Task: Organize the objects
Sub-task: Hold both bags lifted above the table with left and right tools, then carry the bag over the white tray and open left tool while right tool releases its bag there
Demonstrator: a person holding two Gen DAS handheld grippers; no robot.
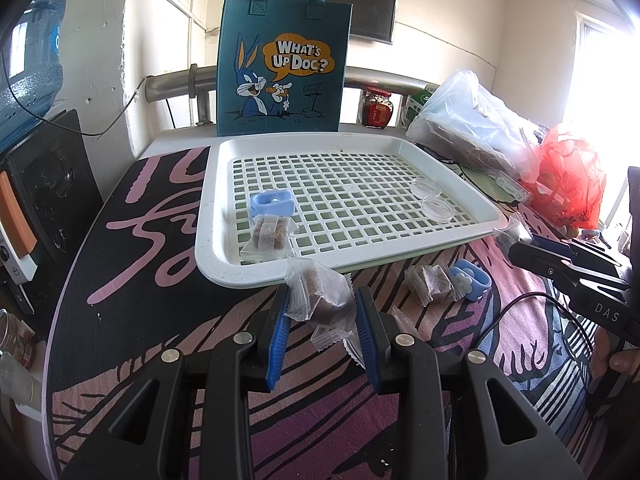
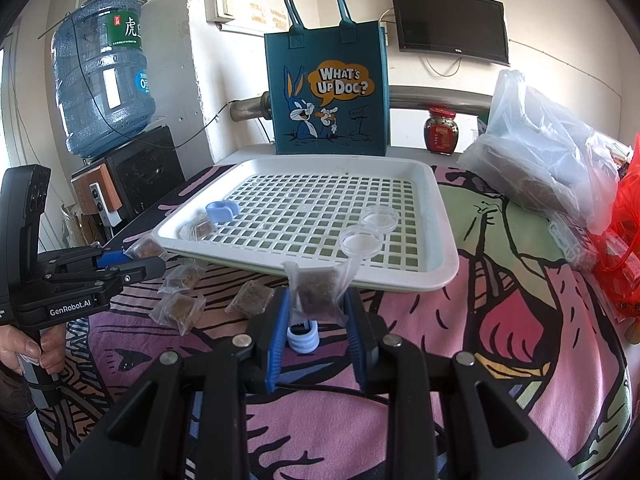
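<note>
Clear plastic wraps a brown block, and one such packet (image 1: 322,300) is pinched by the left gripper (image 1: 322,312) above the cloth, before the white tray (image 1: 224,272). Another packet (image 2: 318,292) is pinched by the right gripper (image 2: 318,312). Only the right view shows a water jug (image 2: 102,80).

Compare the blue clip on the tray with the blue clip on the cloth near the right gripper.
The blue clip on the tray lies inside the white grid tray, touching a wrapped brown cube. The blue clip on the cloth lies off the tray on the patterned cloth, beside a loose wrapped cube. The tray clip sits farther from the grippers. Both are light blue plastic, and neither is gripped.
</note>
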